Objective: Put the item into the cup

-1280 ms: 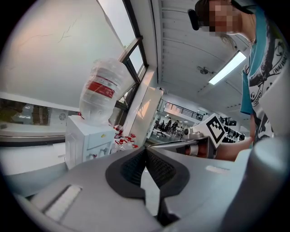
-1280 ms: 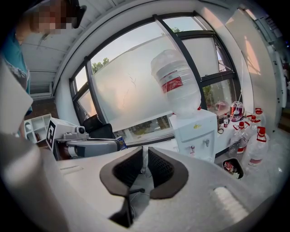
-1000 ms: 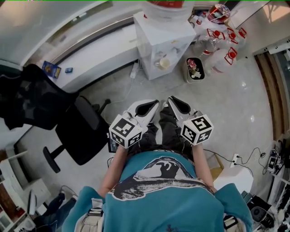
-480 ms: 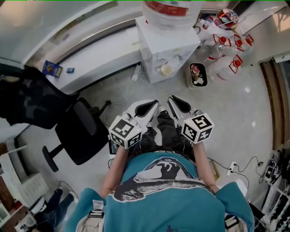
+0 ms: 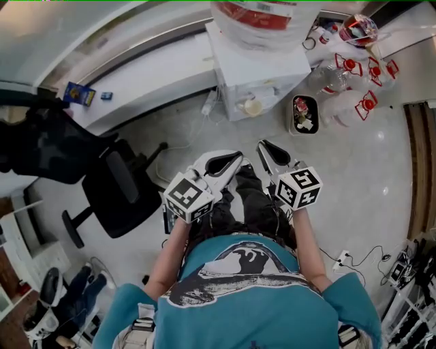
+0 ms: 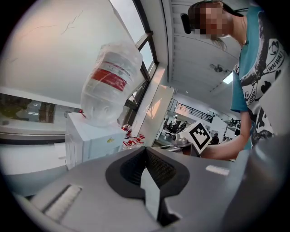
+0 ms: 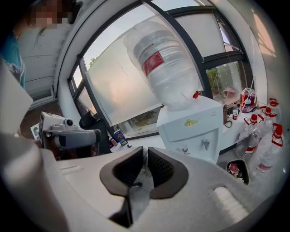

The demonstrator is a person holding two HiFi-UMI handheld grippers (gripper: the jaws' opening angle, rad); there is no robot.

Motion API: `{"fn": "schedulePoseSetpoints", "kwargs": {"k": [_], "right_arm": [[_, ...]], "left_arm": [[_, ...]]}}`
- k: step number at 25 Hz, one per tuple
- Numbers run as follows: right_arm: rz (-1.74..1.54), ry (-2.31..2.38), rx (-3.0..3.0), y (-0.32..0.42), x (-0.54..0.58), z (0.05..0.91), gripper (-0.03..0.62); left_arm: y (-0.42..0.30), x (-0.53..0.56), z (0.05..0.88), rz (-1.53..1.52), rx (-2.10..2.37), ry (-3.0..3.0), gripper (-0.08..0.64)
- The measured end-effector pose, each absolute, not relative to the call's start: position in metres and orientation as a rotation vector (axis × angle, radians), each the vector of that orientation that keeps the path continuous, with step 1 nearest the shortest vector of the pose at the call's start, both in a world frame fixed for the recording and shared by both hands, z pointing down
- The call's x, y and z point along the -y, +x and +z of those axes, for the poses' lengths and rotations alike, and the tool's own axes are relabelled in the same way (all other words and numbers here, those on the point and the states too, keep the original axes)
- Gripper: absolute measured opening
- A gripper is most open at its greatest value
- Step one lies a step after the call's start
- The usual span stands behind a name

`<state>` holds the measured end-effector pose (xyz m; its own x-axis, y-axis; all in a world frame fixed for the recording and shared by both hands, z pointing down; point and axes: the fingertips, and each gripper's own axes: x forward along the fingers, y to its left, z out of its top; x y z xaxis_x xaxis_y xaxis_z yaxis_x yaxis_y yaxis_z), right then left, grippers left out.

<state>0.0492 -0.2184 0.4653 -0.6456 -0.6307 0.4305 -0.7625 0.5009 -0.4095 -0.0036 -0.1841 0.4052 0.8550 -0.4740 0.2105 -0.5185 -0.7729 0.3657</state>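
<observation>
My left gripper (image 5: 228, 158) and right gripper (image 5: 264, 146) are held side by side at waist height over the floor, both shut with nothing between their fingers. In the left gripper view the left gripper (image 6: 146, 152) has its pads meeting at the tip. In the right gripper view only a thin slit shows between the pads of the right gripper (image 7: 146, 152). Ahead stands a white water dispenser (image 5: 262, 65) with a big bottle (image 5: 255, 17) on top. A pale cup (image 5: 253, 107) sits in its tap niche, well away from both grippers. I see no item to pick.
A black office chair (image 5: 119, 198) stands to the left. Right of the dispenser are a small bin (image 5: 304, 114) holding rubbish and several clear bottles with red handles (image 5: 354, 75). A white counter (image 5: 136, 82) with a blue packet (image 5: 78, 95) runs along the wall.
The head view has swung a little: dispenser, bin and bottles have drifted right and up. Both grippers stay side by side and shut.
</observation>
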Motion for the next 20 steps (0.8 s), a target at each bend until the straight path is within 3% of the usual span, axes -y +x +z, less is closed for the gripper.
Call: {"fn": "schedulePoseSetpoints", "kwargs": {"k": [20], "right_arm": [[0.863, 1.057, 2.431, 0.064, 0.308, 0.606, 0.029]], "left_arm": [[0.021, 0.245, 0.479, 0.246, 0.795, 2.507, -0.002]]}}
